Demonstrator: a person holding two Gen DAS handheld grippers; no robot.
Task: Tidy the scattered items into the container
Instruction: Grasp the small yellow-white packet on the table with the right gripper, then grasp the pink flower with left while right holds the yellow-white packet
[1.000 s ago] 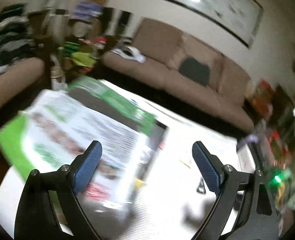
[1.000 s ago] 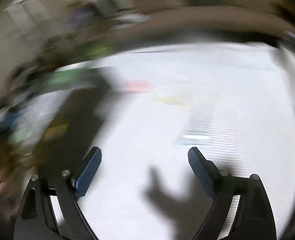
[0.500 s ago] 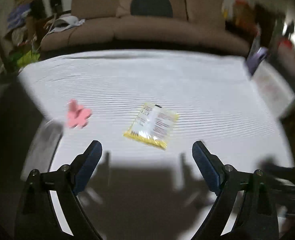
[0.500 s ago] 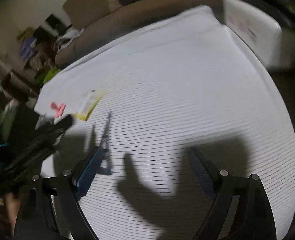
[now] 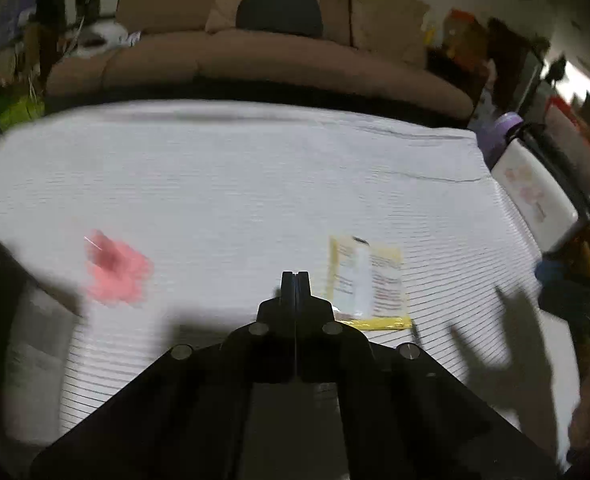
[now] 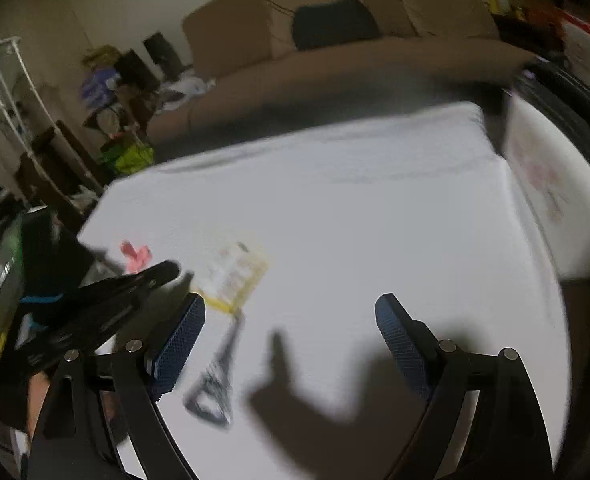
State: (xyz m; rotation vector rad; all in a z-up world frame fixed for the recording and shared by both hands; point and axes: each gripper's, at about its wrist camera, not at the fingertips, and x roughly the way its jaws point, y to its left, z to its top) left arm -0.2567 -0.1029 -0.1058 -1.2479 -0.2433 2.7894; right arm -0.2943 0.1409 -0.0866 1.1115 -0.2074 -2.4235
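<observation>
Jaws on the left gripper [image 5: 295, 280] have snapped together since half a second ago, when they stood wide apart over the white cloth [image 5: 255, 168]; now the two tips meet with nothing caught between them, just left of the yellow packet [image 5: 369, 280], which lies flat and untouched on the cloth. A second back that same gripper was looking at a green and white box off to the left, so it has swung across and come down low over the scattered things. To my eye that shutting is an empty one, and the packet will want the jaws opened again before it can be lifted. The right gripper [image 6: 291, 332] hangs near with its blue pads spread wide and empty, over a dark clip-like thing [image 6: 215, 384] too blurred to name surely. A pink flower-shaped piece [image 5: 115, 272] lies further left, well apart from the packet. Nothing has gone into any container yet; a white box with a lid [image 5: 535, 196] sits off the far right edge of the cloth, and whether that or the dark box at the left is meant I cannot tell. Print covers the packet in dark and reddish lines, but blur leaves no word readable, and the faint pink marks on the white lid are no clearer.
</observation>
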